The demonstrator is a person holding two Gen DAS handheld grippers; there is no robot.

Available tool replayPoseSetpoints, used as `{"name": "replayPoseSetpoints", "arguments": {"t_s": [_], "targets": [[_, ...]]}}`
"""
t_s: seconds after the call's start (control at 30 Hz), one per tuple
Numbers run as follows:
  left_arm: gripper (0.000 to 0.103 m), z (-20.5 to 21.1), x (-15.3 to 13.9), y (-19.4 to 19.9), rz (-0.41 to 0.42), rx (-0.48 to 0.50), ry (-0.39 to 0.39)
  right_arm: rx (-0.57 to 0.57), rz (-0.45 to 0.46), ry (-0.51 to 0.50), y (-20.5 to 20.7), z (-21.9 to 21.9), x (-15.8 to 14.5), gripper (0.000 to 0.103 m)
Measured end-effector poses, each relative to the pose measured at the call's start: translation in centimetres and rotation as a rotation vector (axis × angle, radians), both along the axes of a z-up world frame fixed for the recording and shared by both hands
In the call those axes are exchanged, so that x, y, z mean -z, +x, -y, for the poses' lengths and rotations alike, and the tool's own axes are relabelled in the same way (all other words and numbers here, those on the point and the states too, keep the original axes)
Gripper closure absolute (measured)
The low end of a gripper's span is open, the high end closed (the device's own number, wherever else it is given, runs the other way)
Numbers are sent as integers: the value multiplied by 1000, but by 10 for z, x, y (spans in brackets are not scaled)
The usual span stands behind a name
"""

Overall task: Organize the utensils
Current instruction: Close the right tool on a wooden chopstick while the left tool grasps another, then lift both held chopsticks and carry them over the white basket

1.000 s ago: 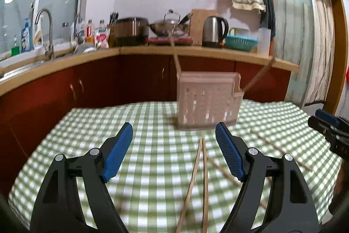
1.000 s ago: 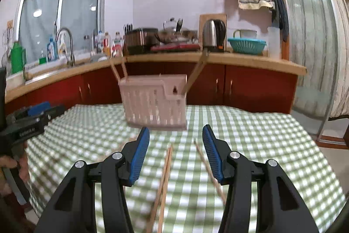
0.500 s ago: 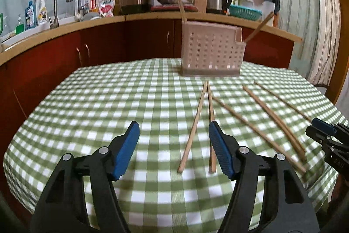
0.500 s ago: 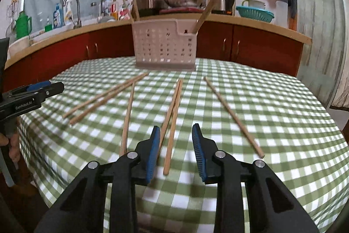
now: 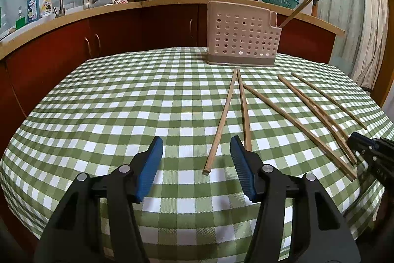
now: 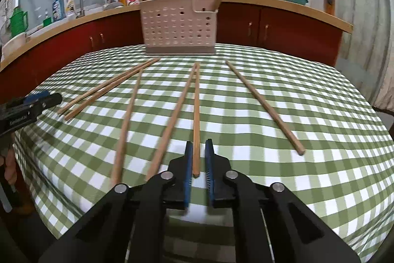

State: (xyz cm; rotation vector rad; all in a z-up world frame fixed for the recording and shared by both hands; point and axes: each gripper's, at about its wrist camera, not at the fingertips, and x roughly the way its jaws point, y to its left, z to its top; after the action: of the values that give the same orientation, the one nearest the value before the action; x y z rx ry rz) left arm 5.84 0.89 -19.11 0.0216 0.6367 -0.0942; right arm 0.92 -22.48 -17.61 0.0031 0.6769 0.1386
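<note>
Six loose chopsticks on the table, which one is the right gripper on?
The right gripper is shut on the near end of the chopstick that forms the right side of the centre pair; its partner lies just outside the left finger. The others lie farther out.

Matt wooden chopsticks [image 6: 196, 120] – woven-looking cloth [image 5: 123, 115], seemingly plastic perforated caddy [image 5: 242, 37].

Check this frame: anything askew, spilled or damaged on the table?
Nothing spilled or broken. Six chopsticks lie loose and fanned out on the checked cloth instead of standing in the holder, which already has a few leaning in it. That fits the task.
</note>
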Motion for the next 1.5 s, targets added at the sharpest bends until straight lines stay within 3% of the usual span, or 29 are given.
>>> {"name": "replayPoseSetpoints", "arguments": {"t_s": [0.23,0.4,0.53,0.67,0.93,1.5], "targets": [[55,0,9,5,-35,5,-2,10,2,5,2,5,0,96],[69,2,17,11,-60,28,0,9,4,8,2,6,0,96],[91,6,17,12,-56,64,12,8,5,8,2,6,-1,96],[96,9,15,8,-42,85,25,9,15,15,1,7,-3,96],[96,7,-10,-6,69,80,64,17,103,15,-8,9,-29,96],[96,-6,-77,-23,243,39,24,17,288,13,-27,7,-91,96]]}}
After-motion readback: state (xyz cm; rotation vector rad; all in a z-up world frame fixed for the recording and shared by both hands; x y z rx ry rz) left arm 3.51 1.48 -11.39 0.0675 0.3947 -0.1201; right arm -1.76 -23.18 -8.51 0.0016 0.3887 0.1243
